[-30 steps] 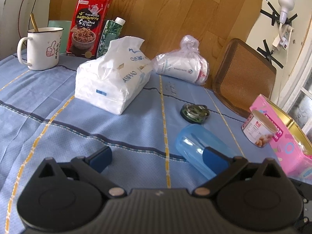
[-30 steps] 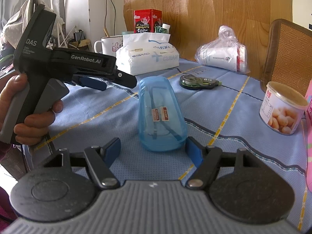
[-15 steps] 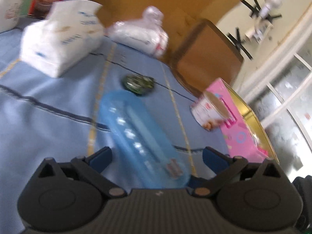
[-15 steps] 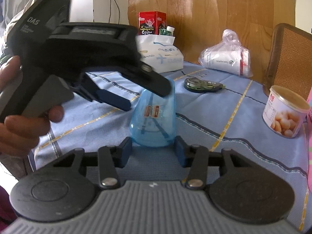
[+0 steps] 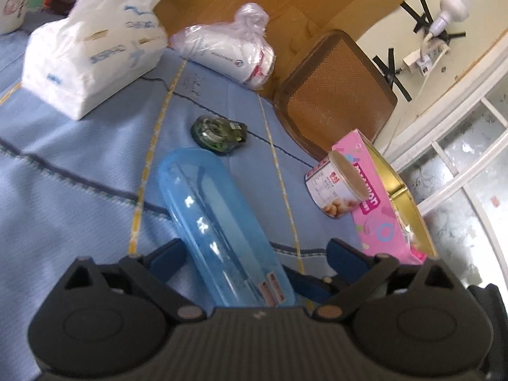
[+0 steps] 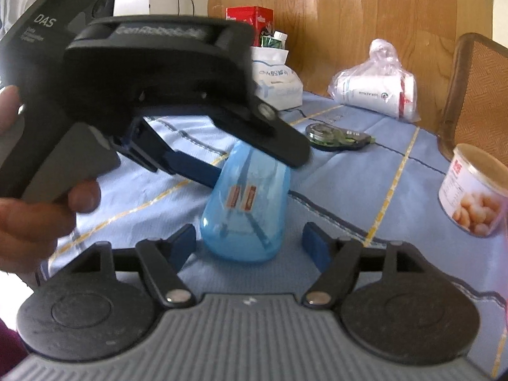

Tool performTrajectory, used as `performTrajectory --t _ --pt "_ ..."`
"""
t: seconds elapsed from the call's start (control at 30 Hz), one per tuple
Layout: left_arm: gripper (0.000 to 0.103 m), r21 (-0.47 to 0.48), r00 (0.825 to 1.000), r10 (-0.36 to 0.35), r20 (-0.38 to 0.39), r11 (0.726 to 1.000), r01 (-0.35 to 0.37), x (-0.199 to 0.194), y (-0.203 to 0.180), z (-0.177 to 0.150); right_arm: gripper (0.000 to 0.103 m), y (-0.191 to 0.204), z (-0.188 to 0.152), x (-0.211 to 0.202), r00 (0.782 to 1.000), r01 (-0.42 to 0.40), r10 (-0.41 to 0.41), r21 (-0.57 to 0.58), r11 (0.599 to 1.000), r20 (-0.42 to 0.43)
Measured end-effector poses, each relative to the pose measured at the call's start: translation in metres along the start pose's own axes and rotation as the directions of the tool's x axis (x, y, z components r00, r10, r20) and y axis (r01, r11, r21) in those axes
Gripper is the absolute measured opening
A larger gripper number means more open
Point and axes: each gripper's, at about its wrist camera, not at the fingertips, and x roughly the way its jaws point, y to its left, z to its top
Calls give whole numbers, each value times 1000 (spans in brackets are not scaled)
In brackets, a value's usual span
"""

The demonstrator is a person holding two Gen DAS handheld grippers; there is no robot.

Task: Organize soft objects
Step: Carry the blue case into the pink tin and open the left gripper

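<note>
Left wrist view: the left claw (image 5: 254, 255) stands spread, its jaws having just been closing, with the near end of the blue plastic case (image 5: 219, 228) between them. The left blue pad (image 5: 166, 258) is just beside the case wall; whether it touches I cannot tell, and the right pad is apart from it. The case lies lengthwise on the blue-clothed bench (image 5: 63, 209). Farther back lie the tissue pack (image 5: 92, 60) and the bagged white roll (image 5: 231, 52), with a green tape dispenser (image 5: 219, 133) between them and the case. A tin (image 5: 339, 187) leans by a pink box (image 5: 381, 222) at right

Right wrist view: the right claw (image 6: 250, 244) is spread, having just been opening, around the case's (image 6: 246, 222) rounded end, both pads clear of it. A hand (image 6: 35, 209) holds the left claw (image 6: 247, 165) over the case's far end
</note>
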Motion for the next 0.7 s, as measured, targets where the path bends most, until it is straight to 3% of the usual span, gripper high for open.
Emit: performTrajectory --t 0.03,0.1,0.27,0.47,0.7 --pt "94 16 1000 16 1 1000 -16 2 -4 0 60 2 1 1 1000 10 -10 -8 1000 8" --pt "93 42 999 33 3 999 -33 4 -13 -1 60 4 0 0 999 33 -33 -3 999 16" --pt "92 110 999 -43 29 993 39 -5 -42 5 59 2 -7 -29 986 109 -108 -6 994 124" --pt "92 277 995 -98 12 957 90 17 -116 20 59 -25 -8 -69 940 249 -253 48 967 230" --pt "92 425 982 -181 -61 885 190 66 -201 23 60 -77 -16 -117 865 393 -423 159 906 269"
